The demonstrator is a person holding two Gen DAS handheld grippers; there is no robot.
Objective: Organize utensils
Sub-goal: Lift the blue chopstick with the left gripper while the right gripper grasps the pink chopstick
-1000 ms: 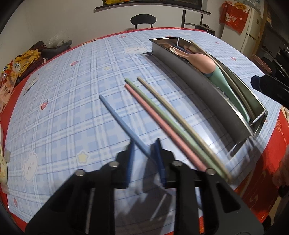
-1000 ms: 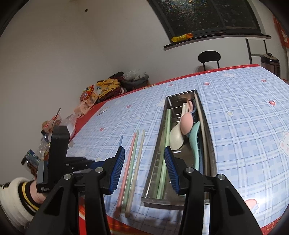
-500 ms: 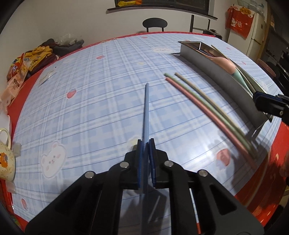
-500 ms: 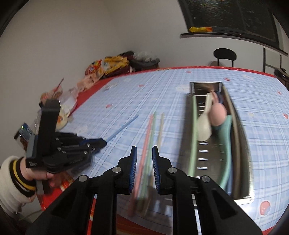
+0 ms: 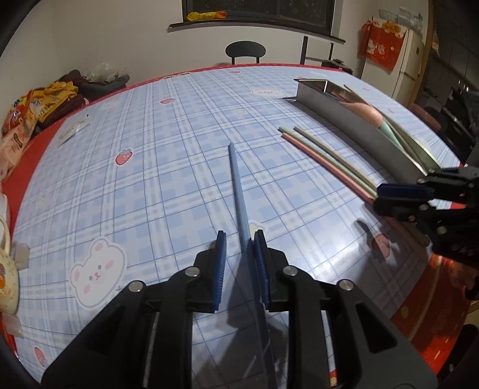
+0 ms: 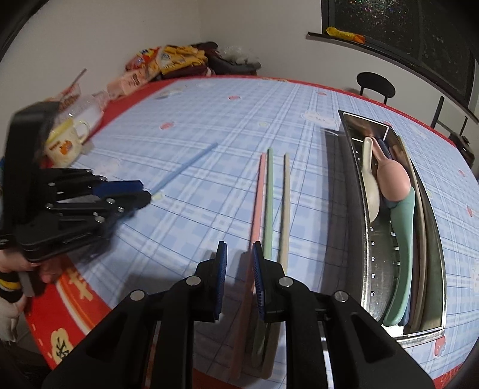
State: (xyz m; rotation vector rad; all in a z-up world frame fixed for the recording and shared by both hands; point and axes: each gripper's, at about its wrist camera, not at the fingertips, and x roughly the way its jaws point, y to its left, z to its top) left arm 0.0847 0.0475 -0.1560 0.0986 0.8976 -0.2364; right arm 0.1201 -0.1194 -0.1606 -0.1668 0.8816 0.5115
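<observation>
Setting: a home dining area next to a kitchen. Surface (image 5: 179, 155): round, under a blue plaid cloth with cartoon bears and strawberries, red border. Ahead of the fingers, at the far edge: a black chair (image 5: 245, 52) against a white wall, below a dark night window with a sill (image 5: 254, 28). Far right: a white refrigerator (image 5: 410, 59) hung with a red cloth. Far left: snack packets (image 5: 27, 113) and heaped clothing. Near left: a printed mug (image 6: 64, 143).
</observation>
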